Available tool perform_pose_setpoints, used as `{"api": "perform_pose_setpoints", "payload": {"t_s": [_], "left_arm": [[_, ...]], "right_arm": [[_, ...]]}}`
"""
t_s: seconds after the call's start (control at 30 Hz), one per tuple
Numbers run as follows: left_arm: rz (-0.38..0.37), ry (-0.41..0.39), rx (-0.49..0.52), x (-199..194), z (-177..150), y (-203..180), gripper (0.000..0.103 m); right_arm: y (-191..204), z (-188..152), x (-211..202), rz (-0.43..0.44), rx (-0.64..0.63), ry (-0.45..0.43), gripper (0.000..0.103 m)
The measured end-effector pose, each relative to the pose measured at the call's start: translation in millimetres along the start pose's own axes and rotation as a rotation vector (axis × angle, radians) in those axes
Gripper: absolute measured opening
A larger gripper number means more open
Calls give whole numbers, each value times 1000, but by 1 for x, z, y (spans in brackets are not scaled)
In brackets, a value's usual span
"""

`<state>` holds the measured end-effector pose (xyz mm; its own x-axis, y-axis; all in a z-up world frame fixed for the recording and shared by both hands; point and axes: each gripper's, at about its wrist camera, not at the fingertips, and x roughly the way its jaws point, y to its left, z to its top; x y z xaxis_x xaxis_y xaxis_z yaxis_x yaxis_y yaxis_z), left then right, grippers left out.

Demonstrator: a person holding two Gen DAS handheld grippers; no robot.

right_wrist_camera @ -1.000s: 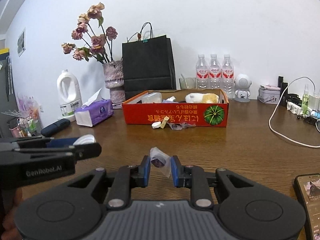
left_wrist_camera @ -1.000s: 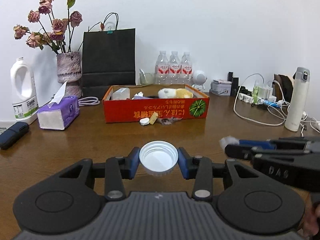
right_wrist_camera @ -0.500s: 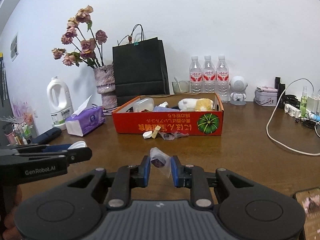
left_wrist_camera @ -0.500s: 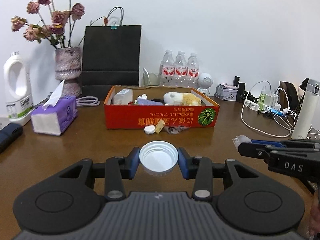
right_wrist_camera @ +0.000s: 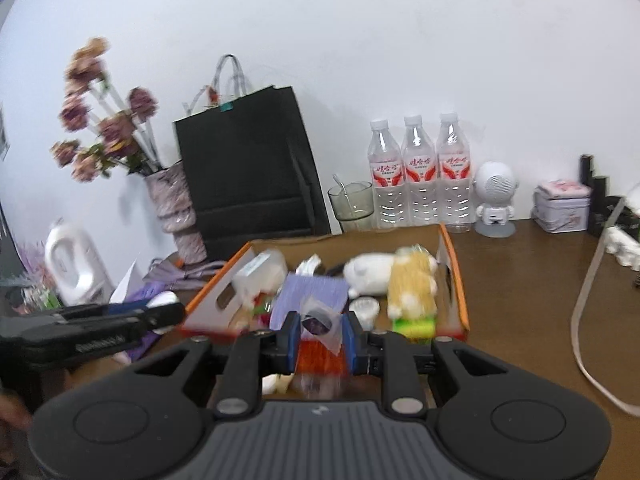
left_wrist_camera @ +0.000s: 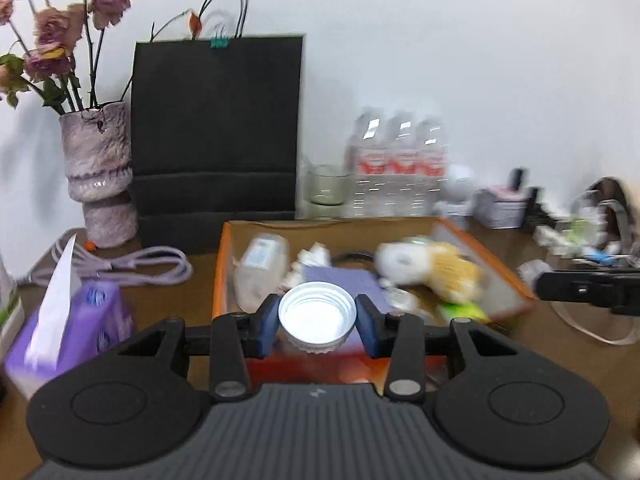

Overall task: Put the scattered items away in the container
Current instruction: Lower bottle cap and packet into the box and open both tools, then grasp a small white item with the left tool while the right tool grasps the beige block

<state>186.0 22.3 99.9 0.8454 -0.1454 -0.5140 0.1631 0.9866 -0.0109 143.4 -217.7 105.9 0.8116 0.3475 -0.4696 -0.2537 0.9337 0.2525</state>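
Note:
My left gripper [left_wrist_camera: 317, 322] is shut on a white bottle cap [left_wrist_camera: 317, 316] and holds it over the front edge of the orange cardboard box [left_wrist_camera: 222, 264]. My right gripper [right_wrist_camera: 319, 330] is shut on a small clear plastic packet with a dark thing inside [right_wrist_camera: 318, 324], also above the box's front edge [right_wrist_camera: 454, 276]. The box holds a white and yellow plush toy [right_wrist_camera: 392, 276], a purple pad [right_wrist_camera: 314, 292], a clear bottle [left_wrist_camera: 260, 268] and other small items. Each gripper shows in the other's view: the left [right_wrist_camera: 160, 314], the right [left_wrist_camera: 536, 276].
Behind the box stand a black paper bag [left_wrist_camera: 216, 128], a vase of dried roses [left_wrist_camera: 98, 172], a glass [right_wrist_camera: 352, 204], three water bottles [right_wrist_camera: 418, 176] and a white robot figure [right_wrist_camera: 496, 200]. A purple tissue pack [left_wrist_camera: 68, 320] lies left. Cables [right_wrist_camera: 592, 308] lie right.
Both grippers have moved forward and up to the box, from over the bare table to above its front edge. Both keep hold of their items.

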Motion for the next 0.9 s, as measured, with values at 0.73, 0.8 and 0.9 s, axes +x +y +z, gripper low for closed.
{"api": "perform_pose_setpoints", "payload": {"t_s": [0.73,0.8,0.9], "left_arm": [[-93,25,-28,-4,-21,12,66],[-120,34,-18,-14,-50,0,66],[-133,72,12,-3,-79,-21,64]], "right_arm": [[-17,32,108,-79,6,217,41],[-14,7,78,-51,-8,158,42],[-6,-39,56,-5,-45,117,42]]}}
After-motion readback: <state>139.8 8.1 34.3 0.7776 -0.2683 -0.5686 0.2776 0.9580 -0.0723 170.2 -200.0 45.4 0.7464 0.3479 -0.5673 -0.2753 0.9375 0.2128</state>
